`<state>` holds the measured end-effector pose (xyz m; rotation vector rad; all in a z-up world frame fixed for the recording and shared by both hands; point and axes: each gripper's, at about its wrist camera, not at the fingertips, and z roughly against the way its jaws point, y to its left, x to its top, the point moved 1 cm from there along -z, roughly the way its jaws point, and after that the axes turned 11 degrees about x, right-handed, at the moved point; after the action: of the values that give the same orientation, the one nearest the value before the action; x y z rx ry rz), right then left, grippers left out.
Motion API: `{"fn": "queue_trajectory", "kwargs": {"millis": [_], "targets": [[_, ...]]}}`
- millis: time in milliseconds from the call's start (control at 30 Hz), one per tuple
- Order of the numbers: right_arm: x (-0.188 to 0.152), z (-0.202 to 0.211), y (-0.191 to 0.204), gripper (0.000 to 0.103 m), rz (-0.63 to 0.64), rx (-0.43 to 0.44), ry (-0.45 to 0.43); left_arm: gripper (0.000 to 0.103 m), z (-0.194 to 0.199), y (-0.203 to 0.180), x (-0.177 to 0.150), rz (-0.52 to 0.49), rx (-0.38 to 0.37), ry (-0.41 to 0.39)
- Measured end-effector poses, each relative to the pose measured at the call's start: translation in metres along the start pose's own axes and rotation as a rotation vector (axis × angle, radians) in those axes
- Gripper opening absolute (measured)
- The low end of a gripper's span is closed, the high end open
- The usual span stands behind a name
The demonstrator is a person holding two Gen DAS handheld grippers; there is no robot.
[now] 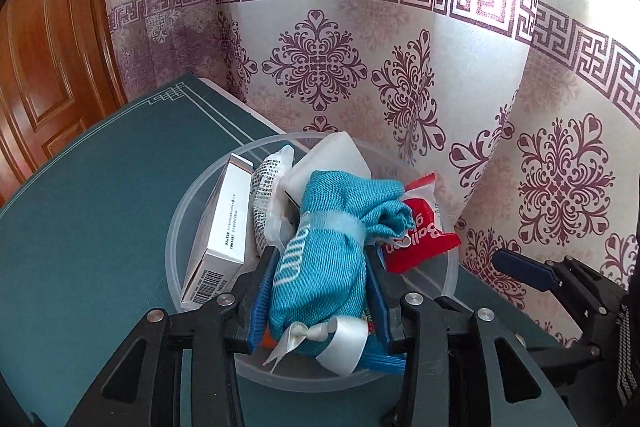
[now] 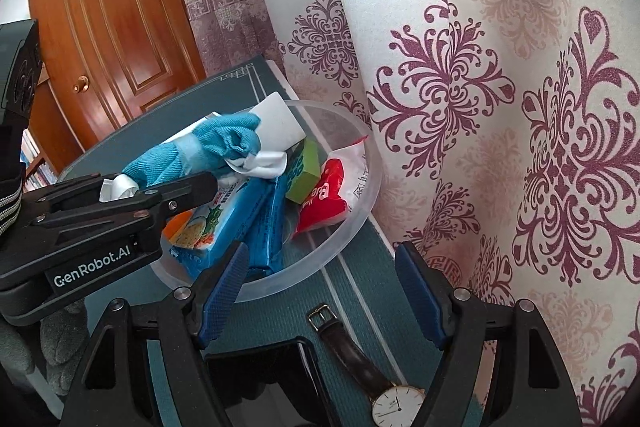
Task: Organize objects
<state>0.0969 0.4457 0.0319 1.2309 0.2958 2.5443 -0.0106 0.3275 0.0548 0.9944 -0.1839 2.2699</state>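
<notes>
A teal mesh pouch [image 1: 320,251] with a white ribbon lies on top of the things in a clear plastic bowl [image 1: 180,227]. My left gripper [image 1: 320,259] is over the bowl, and its blue pads press the pouch on both sides. From the right wrist view the pouch [image 2: 188,155] sticks out past the left gripper [image 2: 176,187] over the bowl [image 2: 374,187]. The right gripper [image 2: 322,255] stands open and holds nothing, just short of the bowl's near rim.
The bowl holds a white box [image 1: 224,223], a gauze packet [image 1: 268,187], a white block [image 1: 332,163], a red packet [image 2: 328,195], a green sponge [image 2: 306,175] and a blue food packet [image 2: 224,223]. A wristwatch [image 2: 396,403] and a phone [image 2: 272,379] lie under the right gripper. A curtain [image 2: 480,107] hangs close behind.
</notes>
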Motion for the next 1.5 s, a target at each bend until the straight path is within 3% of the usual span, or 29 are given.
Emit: {"fn": "queue_trajectory", "kwargs": {"millis": [200,333,467,967,1500], "targets": [[0.001,0.0,0.0,0.077,0.002,-0.001,-0.003,0.069,0.006,0.004,0.0,0.017,0.003,-0.017],[0.002,0.001,0.0,0.077,0.006,0.0,-0.005,0.091,0.019,0.007,-0.001,0.024,0.019,-0.042],[0.003,0.006,0.001,0.082,0.01,-0.002,-0.013,0.1,0.033,0.011,-0.003,0.025,0.073,-0.065],[0.005,0.019,0.017,0.091,0.052,0.016,-0.026,0.102,0.084,0.023,-0.014,0.037,0.194,-0.142],[0.001,0.017,0.031,0.097,0.112,0.013,-0.007,0.102,0.093,0.036,-0.023,0.059,0.259,-0.133]]}}
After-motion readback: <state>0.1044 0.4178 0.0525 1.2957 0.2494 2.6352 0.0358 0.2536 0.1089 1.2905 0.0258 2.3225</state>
